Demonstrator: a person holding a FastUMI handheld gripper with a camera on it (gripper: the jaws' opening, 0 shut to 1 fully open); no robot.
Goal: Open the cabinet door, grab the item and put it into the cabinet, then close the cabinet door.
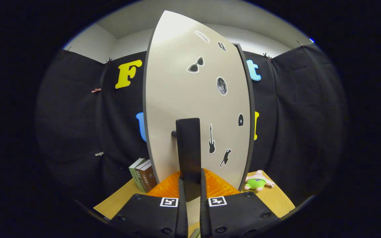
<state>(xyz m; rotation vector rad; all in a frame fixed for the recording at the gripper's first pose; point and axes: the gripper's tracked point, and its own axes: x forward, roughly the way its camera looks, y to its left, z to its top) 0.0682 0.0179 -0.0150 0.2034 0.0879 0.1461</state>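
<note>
The white cabinet door (190, 99), dotted with small stickers, stands right in front of me. Its dark bar handle (189, 155) runs down between my two fingers, and both press on it, so my gripper (190, 195) is shut on the handle. The door's dark edge shows on the left and right sides. A small plush toy (257, 181), pink and green, lies on the wooden table (276, 198) to the right of the door, beyond the right finger.
Three upright books (142, 174) stand on the table at the door's lower left. The black cloth booth wall (78, 115) closes in behind and at both sides. The cabinet's inside is hidden by the door.
</note>
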